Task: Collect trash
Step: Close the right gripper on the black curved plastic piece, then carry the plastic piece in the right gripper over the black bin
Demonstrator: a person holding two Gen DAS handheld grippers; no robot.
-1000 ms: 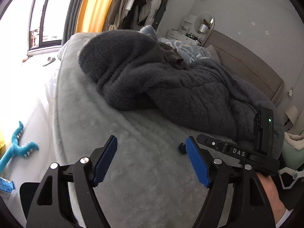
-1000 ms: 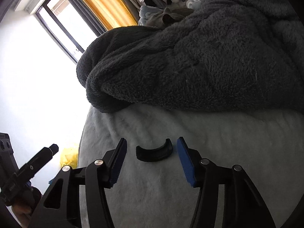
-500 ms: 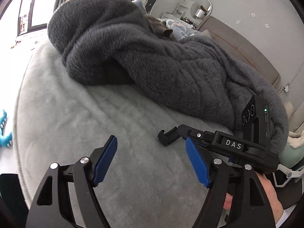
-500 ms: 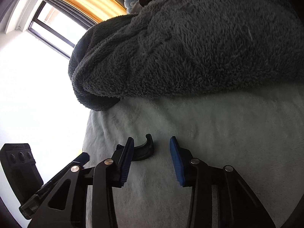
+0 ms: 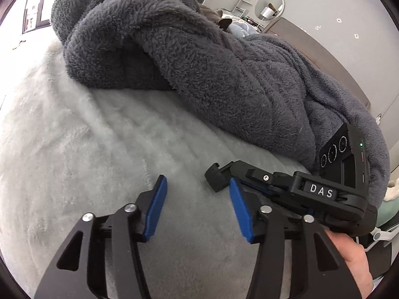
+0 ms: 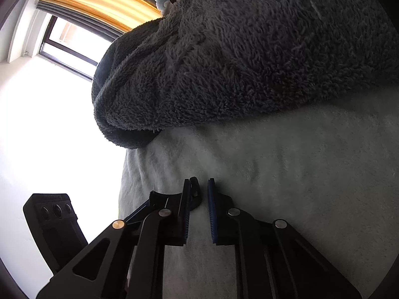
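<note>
A small curved black plastic piece (image 5: 216,179) lies on the pale fluffy bed cover (image 5: 104,149). In the left wrist view the tips of my right gripper (image 5: 225,172) reach it from the right. In the right wrist view the piece (image 6: 195,194) lies at the left finger (image 6: 185,209), mostly hidden behind it, and the right gripper (image 6: 199,186) has its blue pads nearly together, a narrow gap between them. Whether they pinch the piece does not show. My left gripper (image 5: 197,189) is open and empty, low over the cover, just left of the piece.
A thick dark grey fleece blanket (image 5: 199,57) is heaped across the bed behind both grippers, also seen in the right wrist view (image 6: 249,57). A headboard (image 5: 324,57) and wall lie beyond. A bright window with an orange curtain (image 6: 99,0) is at the left.
Both grippers have moved closer to the bed and the blanket. The right gripper's pads have narrowed from wide open to nearly together at the black piece. The left gripper stayed open.
</note>
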